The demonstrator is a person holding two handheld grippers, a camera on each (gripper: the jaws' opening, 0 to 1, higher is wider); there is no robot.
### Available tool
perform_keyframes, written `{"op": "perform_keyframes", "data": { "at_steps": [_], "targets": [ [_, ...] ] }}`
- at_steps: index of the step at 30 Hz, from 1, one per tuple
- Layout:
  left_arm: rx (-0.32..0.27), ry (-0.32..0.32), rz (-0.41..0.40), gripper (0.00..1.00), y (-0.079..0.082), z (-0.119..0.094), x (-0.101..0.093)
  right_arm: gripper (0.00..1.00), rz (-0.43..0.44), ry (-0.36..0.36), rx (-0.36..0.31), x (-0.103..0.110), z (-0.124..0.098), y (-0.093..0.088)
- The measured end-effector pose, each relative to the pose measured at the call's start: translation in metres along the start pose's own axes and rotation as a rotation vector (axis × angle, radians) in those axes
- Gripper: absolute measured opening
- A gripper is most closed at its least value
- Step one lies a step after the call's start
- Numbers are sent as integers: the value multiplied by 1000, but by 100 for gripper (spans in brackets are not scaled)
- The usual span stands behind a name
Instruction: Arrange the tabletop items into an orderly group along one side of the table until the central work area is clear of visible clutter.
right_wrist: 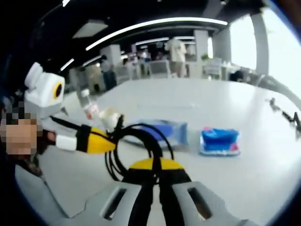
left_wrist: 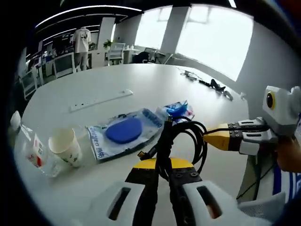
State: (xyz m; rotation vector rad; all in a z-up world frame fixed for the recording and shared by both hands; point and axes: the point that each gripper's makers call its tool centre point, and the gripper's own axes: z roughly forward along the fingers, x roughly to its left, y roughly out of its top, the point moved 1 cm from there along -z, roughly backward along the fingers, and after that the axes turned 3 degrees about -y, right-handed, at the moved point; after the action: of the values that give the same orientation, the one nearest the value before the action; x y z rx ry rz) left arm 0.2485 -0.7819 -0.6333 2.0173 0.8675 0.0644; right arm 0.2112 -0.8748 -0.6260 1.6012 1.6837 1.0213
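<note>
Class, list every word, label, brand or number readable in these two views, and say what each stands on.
None reads clearly.
Plastic packet: blue print along its edges, too blurred to read.
Bottle: red and white label, too small.
Small blue pack: print unreadable.
Paper cup: faint marks, illegible.

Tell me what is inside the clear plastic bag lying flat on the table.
Inside the clear plastic bag lies a blue oval pad, seen through the film. Blue printing marks the bag's edges. What lies under the pad is covered.
</note>
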Motion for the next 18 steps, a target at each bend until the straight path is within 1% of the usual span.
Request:
{"op": "perform_keyframes", "data": {
  "at_steps": [5, 7, 10, 12, 15, 18],
  "targets": [
    [17, -31, 5, 6, 5, 21, -20, 0, 25, -44, -1, -26, -7, -5],
    [21, -39, 6, 6, 7, 27, -25, 0, 32, -54, -1, -35, -10, -6],
    [22, -55, -15, 6, 7, 38, -32, 0, 38, -66, 3, -47, -10, -9],
    [26, -64, -36, 6, 6, 43, -37, 0, 39, -75, 6, -53, -12, -9],
    [29, -66, -42, 6, 6, 49, -42, 0, 25, -82, 7, -58, -14, -9],
    [37, -70, -54, 6, 7, 55, -47, 0, 32, -87, 10, -66, -14, -11]
  ]
}}
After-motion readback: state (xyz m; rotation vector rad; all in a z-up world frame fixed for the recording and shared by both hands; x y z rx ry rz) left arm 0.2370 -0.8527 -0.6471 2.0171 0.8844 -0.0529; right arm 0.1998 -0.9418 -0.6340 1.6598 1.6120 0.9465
